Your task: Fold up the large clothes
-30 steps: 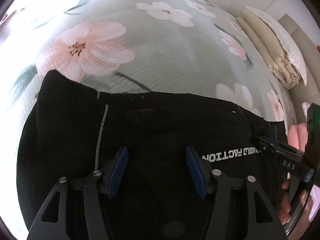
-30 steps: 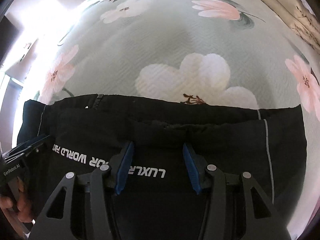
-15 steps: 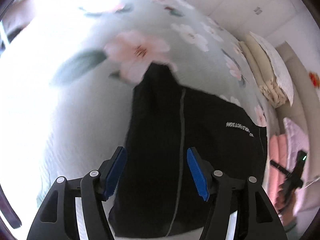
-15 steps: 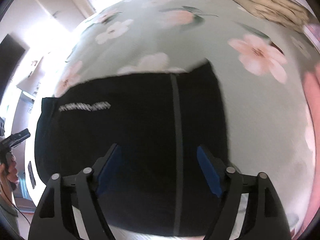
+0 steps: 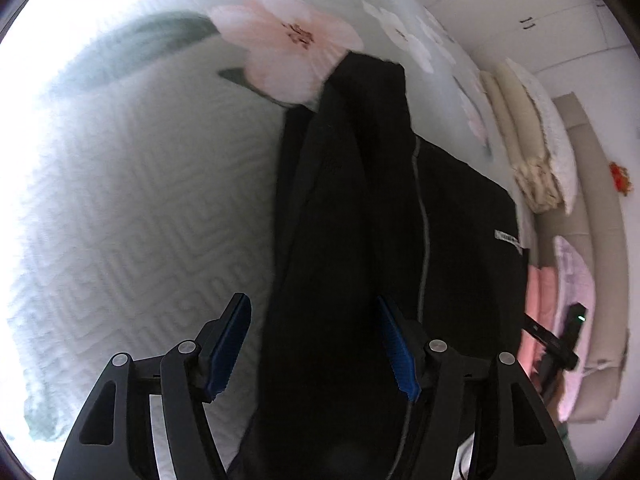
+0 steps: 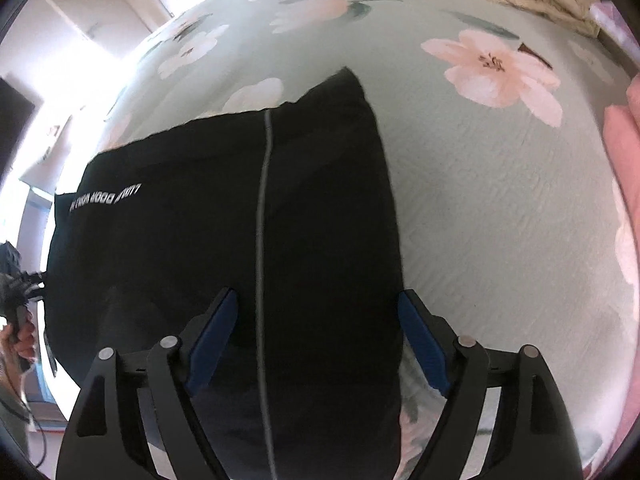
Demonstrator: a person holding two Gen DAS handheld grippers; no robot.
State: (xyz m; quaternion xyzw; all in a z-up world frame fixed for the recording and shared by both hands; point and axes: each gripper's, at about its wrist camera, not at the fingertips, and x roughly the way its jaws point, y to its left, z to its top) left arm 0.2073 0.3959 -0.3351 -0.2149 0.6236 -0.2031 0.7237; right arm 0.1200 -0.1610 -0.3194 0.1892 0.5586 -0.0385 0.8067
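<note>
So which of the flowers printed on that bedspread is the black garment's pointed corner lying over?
In the left wrist view, the big pink flower: the black garment overlaps its lower right petals. The white flowers lie clear of it.

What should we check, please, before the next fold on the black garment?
1. Left gripper free of cloth: ok, jaws open, nothing pinched.
2. Right gripper free: ok, its jaws have just been opening and hold nothing.
3. Black garment lying on the floral bedspread: ok, folded into a rough rectangle.
4. Far corner flat: not ok, it pokes out past the fold.
5. Near edge aligned: cannot tell, hidden behind the grippers.
6. Pink fabric apart from the garment: ok.
</note>
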